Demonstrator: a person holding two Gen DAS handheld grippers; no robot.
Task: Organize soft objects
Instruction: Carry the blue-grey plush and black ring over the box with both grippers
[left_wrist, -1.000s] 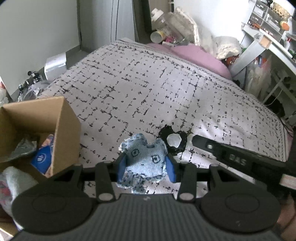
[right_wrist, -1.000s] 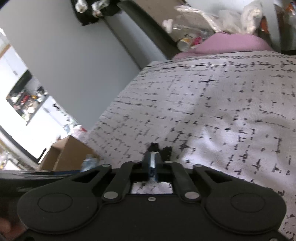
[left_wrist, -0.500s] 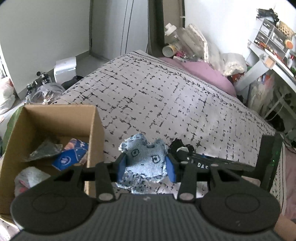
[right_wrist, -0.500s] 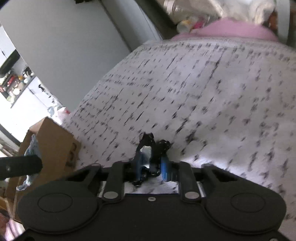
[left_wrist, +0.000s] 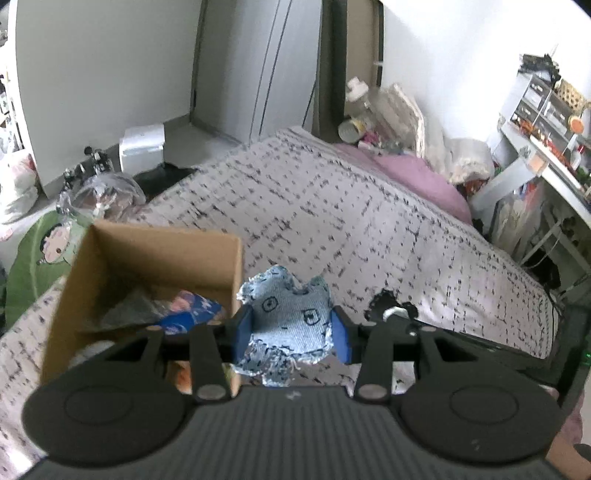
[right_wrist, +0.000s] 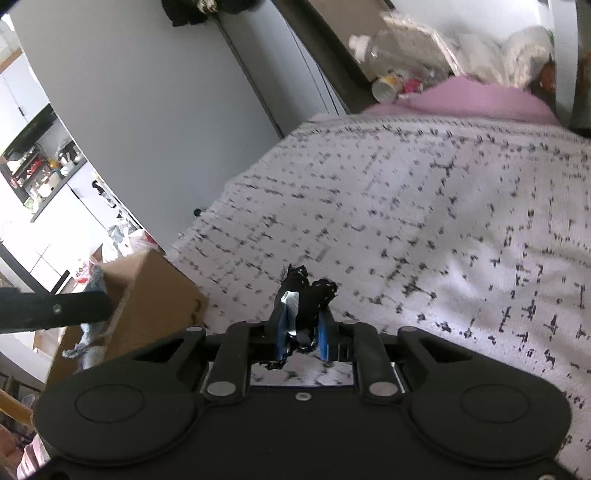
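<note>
A frayed light-blue denim patch with printed squares hangs between the blue pads of my left gripper, which is shut on it just right of the cardboard box. The box stands on the bed's near left corner with several soft items inside, among them a blue packet. A black lacy fabric ring sits between the pads of my right gripper, whose jaws are closing on it and press it above the bedspread. The same black ring shows beside the left gripper.
The patterned white bedspread stretches away to a pink pillow and clutter at the headboard. A desk stands on the right. Bags and a white box lie on the floor at left.
My left gripper has carried the denim patch left and up to the box's right wall. My right gripper has closed on the black ring and lifted it off the bed.
</note>
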